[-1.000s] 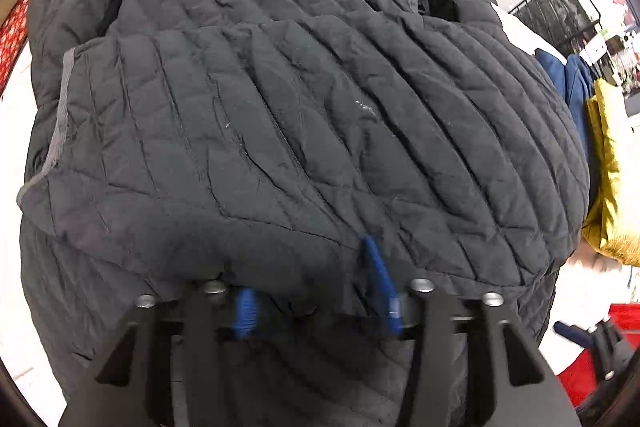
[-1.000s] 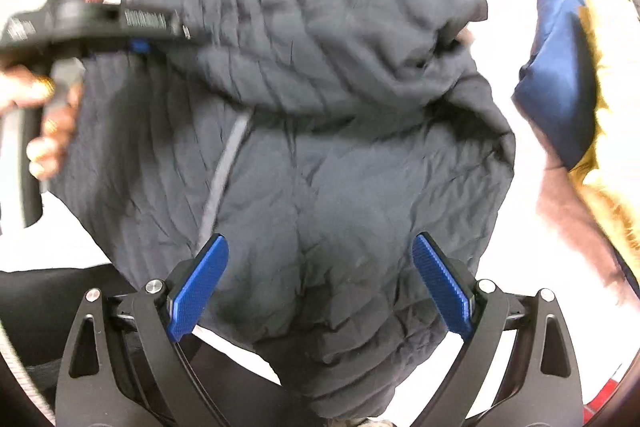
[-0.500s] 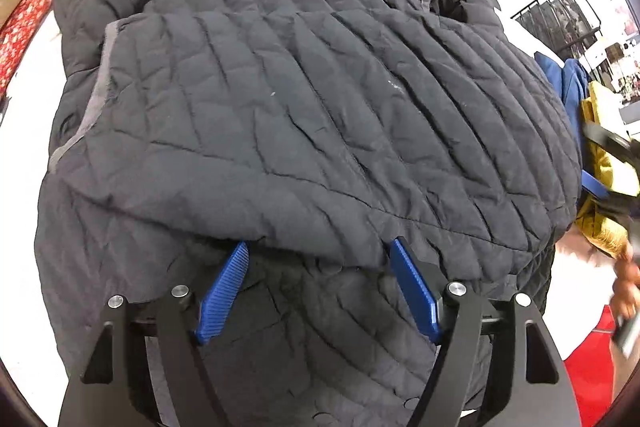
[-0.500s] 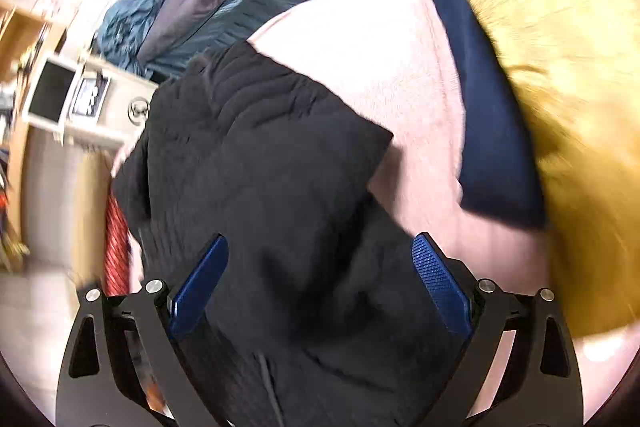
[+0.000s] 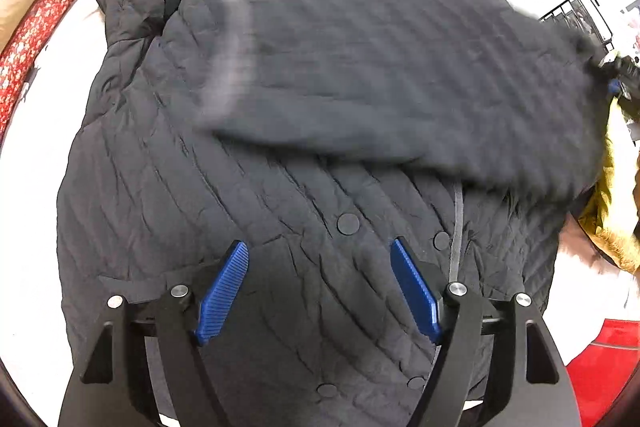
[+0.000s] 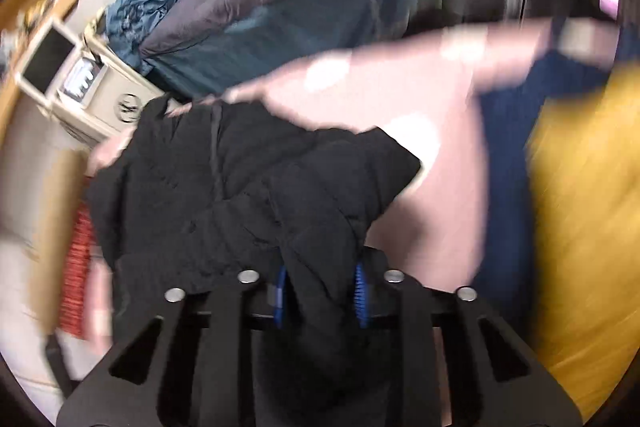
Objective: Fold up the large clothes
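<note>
One dark quilted jacket [image 5: 280, 195] lies spread on our white surface [image 5: 36, 155]; our right gripper [image 6: 320, 291] is closing on its sleeve [image 5: 400, 83] to fold it across, while our left gripper [image 5: 320, 287] hovers released above

A sleeve [image 5: 400, 87] lies across the jacket [image 5: 240, 207].

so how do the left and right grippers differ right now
The left gripper has its blue fingers spread wide with nothing between them, hovering over the black quilted jacket. The right gripper has its fingers close together and closing, with a bunch of the jacket's fabric between them. The left wrist view is mostly sharp; the right wrist view is smeared with motion blur. Both have black frames and ribbed blue fingers.
</note>
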A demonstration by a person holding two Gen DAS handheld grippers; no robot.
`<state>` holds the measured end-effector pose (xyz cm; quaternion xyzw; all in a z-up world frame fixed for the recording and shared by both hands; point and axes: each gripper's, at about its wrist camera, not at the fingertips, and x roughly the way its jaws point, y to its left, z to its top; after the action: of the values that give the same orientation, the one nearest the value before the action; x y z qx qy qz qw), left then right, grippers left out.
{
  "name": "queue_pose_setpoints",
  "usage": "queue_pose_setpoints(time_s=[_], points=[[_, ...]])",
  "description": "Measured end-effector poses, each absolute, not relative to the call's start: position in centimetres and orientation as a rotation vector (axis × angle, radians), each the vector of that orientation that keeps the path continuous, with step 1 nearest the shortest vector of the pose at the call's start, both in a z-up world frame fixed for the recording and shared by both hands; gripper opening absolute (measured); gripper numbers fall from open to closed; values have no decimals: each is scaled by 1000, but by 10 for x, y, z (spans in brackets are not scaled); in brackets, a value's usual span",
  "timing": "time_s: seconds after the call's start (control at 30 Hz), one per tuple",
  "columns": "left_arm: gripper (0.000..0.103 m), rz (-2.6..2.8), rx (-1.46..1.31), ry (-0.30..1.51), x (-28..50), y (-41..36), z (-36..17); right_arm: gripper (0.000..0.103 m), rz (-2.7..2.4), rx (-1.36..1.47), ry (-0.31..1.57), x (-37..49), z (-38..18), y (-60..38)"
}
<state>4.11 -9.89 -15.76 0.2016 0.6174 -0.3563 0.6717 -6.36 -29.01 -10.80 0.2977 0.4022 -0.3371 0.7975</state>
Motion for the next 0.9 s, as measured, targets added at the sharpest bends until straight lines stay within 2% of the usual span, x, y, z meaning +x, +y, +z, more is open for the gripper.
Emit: queue_pose_setpoints(time_s=[0.07, 0.13, 0.2, 0.27, 0.37, 0.4, 0.5, 0.57, 0.67, 0.9], points=[[72, -811, 460, 1381, 38, -103, -156, 21, -733, 530, 875, -62, -88, -303], [72, -823, 470, 1374, 33, -106, -155, 21, -717, 517, 922, -58, -92, -320], [72, -832, 482, 1368, 27, -109, -155, 27, -709, 596, 954, -61, -110, -339], [72, -840, 506, 1359, 23, -113, -154, 45, -758, 714, 1026, -69, -135, -354], [74, -846, 528, 1336, 20, -112, -151, 47, -813, 796, 995, -85, -144, -356], [77, -844, 527, 1332, 20, -118, -151, 48, -831, 800, 974, -90, -140, -353], [78, -825, 508, 1337, 25, -122, -153, 50, -892, 723, 948, -103, -124, -327], [78, -812, 500, 1343, 30, -124, -154, 63, -882, 622, 898, -102, -106, -302], [78, -798, 509, 1312, 33, -128, -150, 69, -790, 444, 880, -90, -93, -256], [82, -805, 543, 1268, 28, -142, -140, 70, -645, 378, 1110, -57, -164, -202]])
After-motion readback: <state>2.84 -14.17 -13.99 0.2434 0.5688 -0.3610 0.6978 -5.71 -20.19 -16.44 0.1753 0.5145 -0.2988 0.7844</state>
